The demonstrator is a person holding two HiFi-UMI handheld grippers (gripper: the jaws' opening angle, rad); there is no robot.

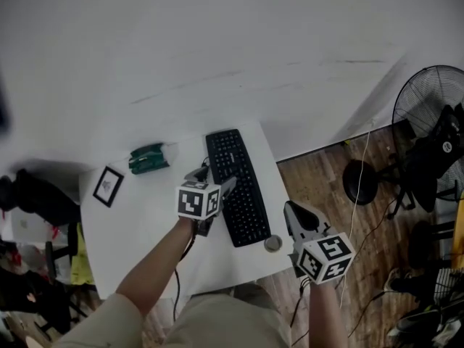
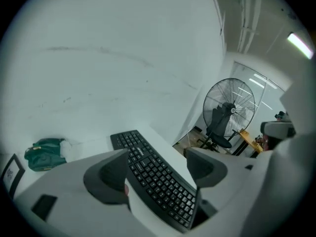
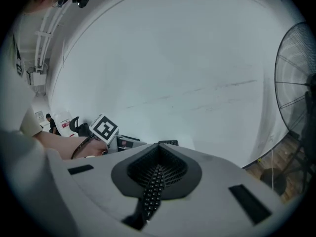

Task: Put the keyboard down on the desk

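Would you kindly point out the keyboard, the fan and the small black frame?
keyboard [image 1: 243, 196], head view, middle of the keys.
fan [image 2: 228, 108], left gripper view, the dark hub.
small black frame [image 1: 108, 186], head view, its pale centre.

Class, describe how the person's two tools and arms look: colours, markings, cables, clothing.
Both the left tool and right tool are light grey with dark pads; each carries a white cube with black square markers. A black cable hangs by the left wrist. The sleeve is short and beige.
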